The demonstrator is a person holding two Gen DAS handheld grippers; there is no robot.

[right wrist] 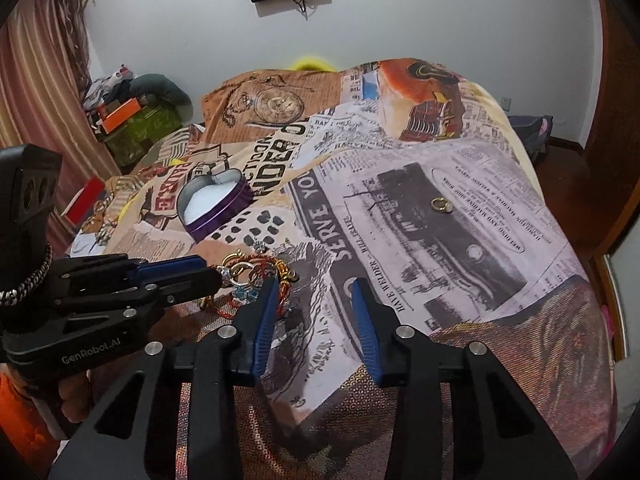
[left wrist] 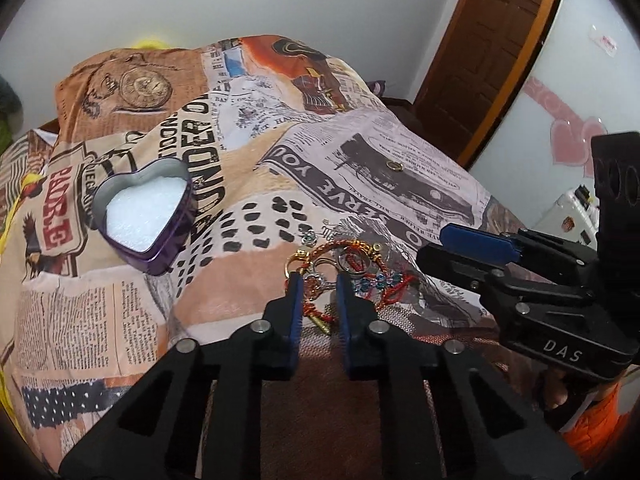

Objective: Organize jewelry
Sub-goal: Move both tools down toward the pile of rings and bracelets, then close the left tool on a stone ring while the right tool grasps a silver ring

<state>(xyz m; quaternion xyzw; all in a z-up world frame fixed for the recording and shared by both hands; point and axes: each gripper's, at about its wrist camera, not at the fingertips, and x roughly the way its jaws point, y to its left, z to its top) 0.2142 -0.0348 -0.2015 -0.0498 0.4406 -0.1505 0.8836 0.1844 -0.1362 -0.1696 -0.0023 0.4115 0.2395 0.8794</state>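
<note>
While your left gripper [left wrist: 318,280] sits low at the centre of its own view, its blue-padded jaws stand narrowly apart over the tangled pile of jewelry [left wrist: 340,270], straddling a jewelled piece; you cannot tell from either view whether the pads actually grip it. The pile of red cord, gold rings and blue beads lies on the newspaper-print bedspread [left wrist: 120,320]. In the right wrist view, your right gripper [right wrist: 314,284] is spread wide at lower centre, its left pad just beside the pile and nothing between the jaws. The heart-shaped tin [left wrist: 146,216], open with white padding inside, lies at centre left of the left view. A lone gold ring [right wrist: 440,204] rests well apart from the pile, right of centre.
</note>
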